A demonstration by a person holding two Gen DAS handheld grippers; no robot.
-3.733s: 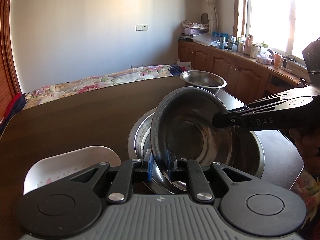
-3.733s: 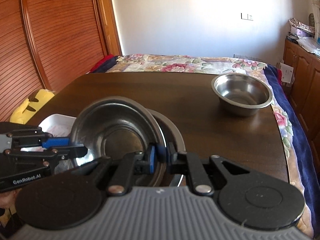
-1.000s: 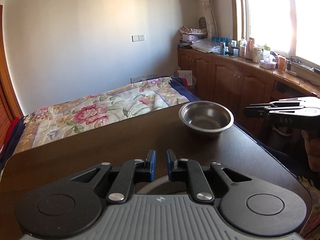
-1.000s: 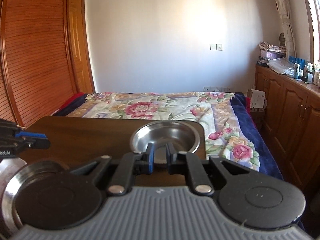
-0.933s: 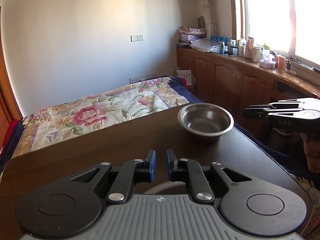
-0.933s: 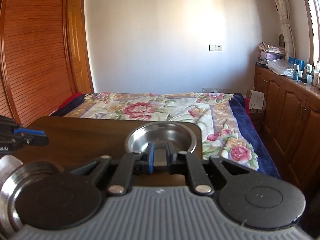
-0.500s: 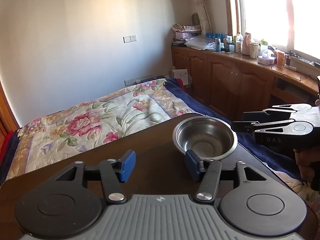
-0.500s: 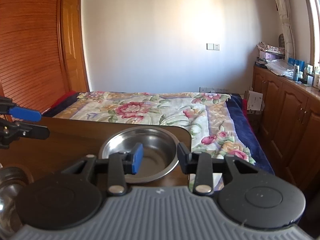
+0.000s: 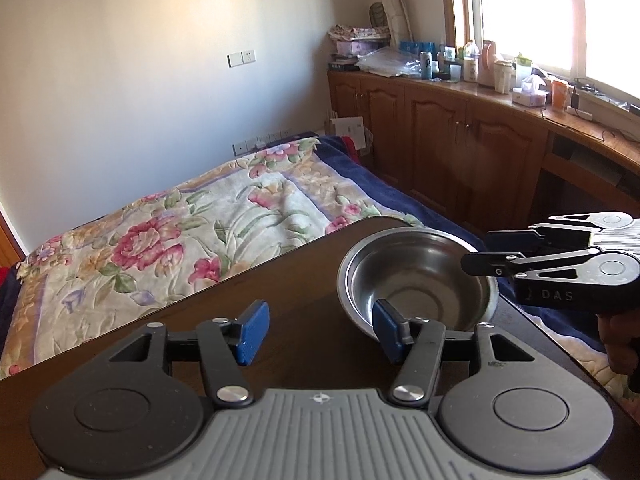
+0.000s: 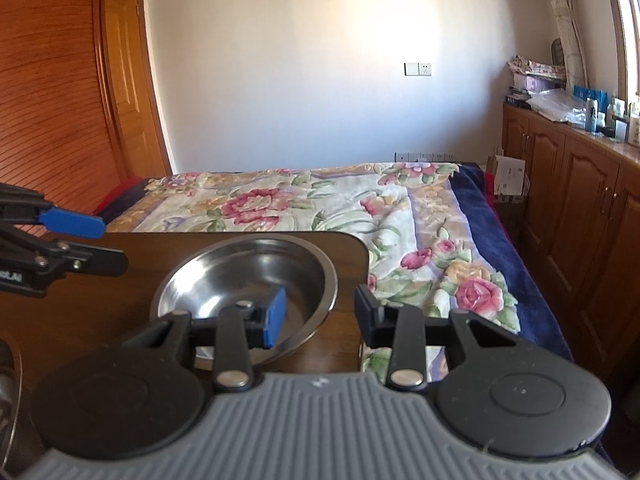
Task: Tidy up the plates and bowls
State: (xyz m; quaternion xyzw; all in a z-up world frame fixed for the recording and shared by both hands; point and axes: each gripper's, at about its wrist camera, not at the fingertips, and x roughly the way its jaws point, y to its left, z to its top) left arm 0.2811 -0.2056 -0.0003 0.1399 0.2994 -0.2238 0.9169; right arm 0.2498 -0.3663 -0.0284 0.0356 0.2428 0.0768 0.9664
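A steel bowl (image 9: pixel 416 276) stands alone at the far right corner of the dark wooden table (image 9: pixel 304 292); it also shows in the right wrist view (image 10: pixel 248 276). My left gripper (image 9: pixel 318 330) is open and empty, its right finger just in front of the bowl's near rim. My right gripper (image 10: pixel 320 318) is open and empty, straddling the bowl's right rim with its left pad over the inside. In the left wrist view the right gripper (image 9: pixel 484 250) is at the bowl's right rim. In the right wrist view the left gripper (image 10: pixel 100 240) is left of the bowl.
A steel rim (image 10: pixel 8 364) of the stacked dishes shows at the left edge of the right wrist view. A bed with a floral cover (image 9: pixel 192 224) lies beyond the table's far edge. Wooden cabinets (image 9: pixel 460 140) with bottles run along the right wall.
Both grippers have opened from shut and moved forward to the lone bowl. Earlier they held a steel dish over the stack and have let it go.
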